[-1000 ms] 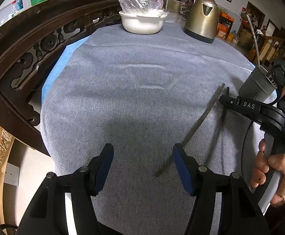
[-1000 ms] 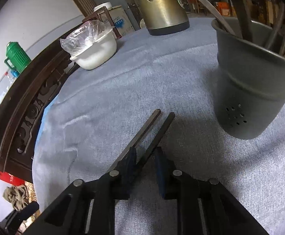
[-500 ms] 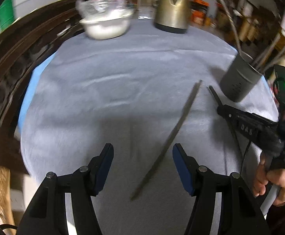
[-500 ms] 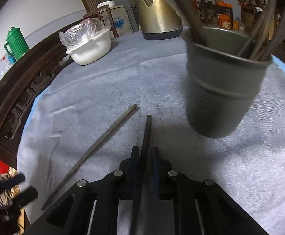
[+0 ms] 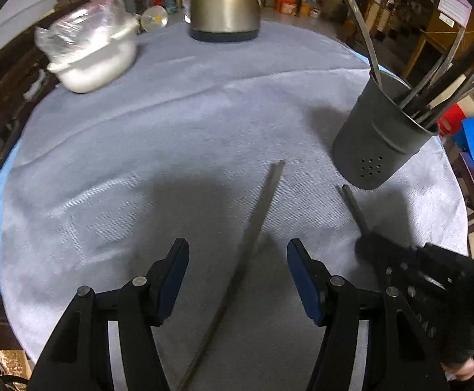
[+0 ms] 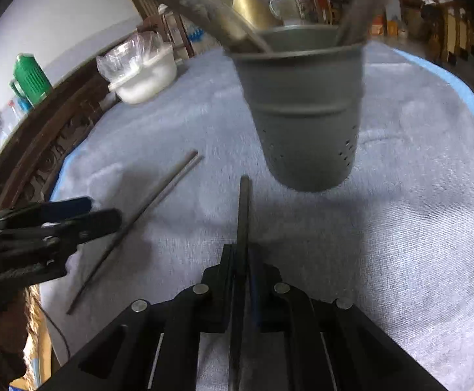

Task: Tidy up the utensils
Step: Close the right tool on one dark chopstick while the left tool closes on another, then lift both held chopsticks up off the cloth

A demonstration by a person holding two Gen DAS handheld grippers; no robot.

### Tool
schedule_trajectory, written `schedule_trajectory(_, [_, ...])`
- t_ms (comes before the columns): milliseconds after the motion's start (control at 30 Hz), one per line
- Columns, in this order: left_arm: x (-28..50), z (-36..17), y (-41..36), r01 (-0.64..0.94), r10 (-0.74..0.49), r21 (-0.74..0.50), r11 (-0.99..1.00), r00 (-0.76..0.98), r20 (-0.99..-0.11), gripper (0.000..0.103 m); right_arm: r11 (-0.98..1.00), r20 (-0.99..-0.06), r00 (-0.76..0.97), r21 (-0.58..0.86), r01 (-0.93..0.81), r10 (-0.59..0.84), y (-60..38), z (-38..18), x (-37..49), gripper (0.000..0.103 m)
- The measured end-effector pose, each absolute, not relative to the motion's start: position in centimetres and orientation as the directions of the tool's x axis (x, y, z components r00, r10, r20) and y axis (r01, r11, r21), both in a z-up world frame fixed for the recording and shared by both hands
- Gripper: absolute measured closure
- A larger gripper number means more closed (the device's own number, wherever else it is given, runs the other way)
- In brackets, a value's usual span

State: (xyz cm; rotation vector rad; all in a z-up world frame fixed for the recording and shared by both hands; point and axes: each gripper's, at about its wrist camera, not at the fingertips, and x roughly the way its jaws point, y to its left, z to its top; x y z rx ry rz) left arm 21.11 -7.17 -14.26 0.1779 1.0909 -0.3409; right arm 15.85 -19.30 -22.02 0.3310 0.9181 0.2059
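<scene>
Carved dark wooden furniture (image 6: 41, 150), white wall (image 6: 74, 16)

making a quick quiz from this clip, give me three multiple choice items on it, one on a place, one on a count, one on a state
1. Where is the grey holder relative to the kettle in the left view?
A) nearer and to the right B) behind it C) on top of it
2. How many loose chopsticks lie untouched on the cloth?
A) none B) one C) three
3. What is the right claw doing?
A) open, empty B) shut on a chopstick C) gripping the bowl

Key: 1 A, it stands nearer, at right. 2 B, one loose chopstick. 3 B, pads clamp the held chopstick.
</scene>
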Motion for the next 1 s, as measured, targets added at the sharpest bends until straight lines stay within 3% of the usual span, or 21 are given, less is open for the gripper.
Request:
schedule_trajectory(100, [21.9, -15.0, -7.7, 0.343, -0.179, -0.039, 0.939, 0.387, -0.904, 0.047, 0.923, -0.740, 0.587, 0.384, -0.033, 0.328, -19.5, -22.0, 15.9, 0.093])
schedule_trajectory(167, [22.1, -15.5, -7.8, 0.337, -0.177, -0.047, 0.940, 0.367, -0.913, 0.057, 0.921, -0.737, 0.589, 0.388, -0.035, 0.333, -19.6, -22.1, 15.8, 0.093])
schedule_trajectory(200, [22.3, -16.0, -7.8, 0.324, -0.171, -0.052, 0.945, 0.350, -0.921, 0.068, 0.921, -0.735, 0.591, 0.388, -0.037, 0.333, -19.5, -22.1, 15.8, 0.093])
schedule_trajectory(333, [22.4, -16.0, -7.4, 0.297, -0.161, -0.051, 0.954, 0.359, -0.919, 0.089, 0.920, -0.731, 0.594, 0.391, -0.039, 0.336, -19.5, -22.1, 15.7, 0.093])
schedule_trajectory(433, [22.7, -16.0, -6.4, 0.243, -0.190, -0.110, 0.964, 0.336, -0.922, 0.096, 0.916, -0.728, 0.594, 0.399, -0.037, 0.341, -19.6, -22.2, 15.8, 0.093])
schedule_trajectory(600, [21.5, -15.7, -4.5, 0.175, -0.204, -0.152, 0.973, 0.334, -0.920, 0.096, 0.916, -0.728, 0.596, 0.400, -0.031, 0.338, -19.6, -22.2, 15.6, 0.093])
schedule_trajectory(900, [18.0, -15.2, -2.4, 0.206, -0.272, -0.216, 0.954, 0.300, -0.914, 0.096, 0.920, -0.733, 0.595, 0.392, -0.026, 0.329, -19.3, -22.2, 15.8, 0.093])
schedule_trajectory(967, [18.5, -14.6, -2.0, 0.195, -0.266, -0.212, 0.957, 0.309, -0.913, 0.094, 0.920, -0.734, 0.595, 0.391, -0.023, 0.327, -19.3, -22.2, 15.8, 0.093])
schedule_trajectory(1000, [18.7, -14.4, -1.9, 0.187, -0.261, -0.210, 0.960, 0.311, -0.914, 0.089, 0.920, -0.735, 0.595, 0.392, -0.020, 0.326, -19.3, -22.2, 15.8, 0.093])
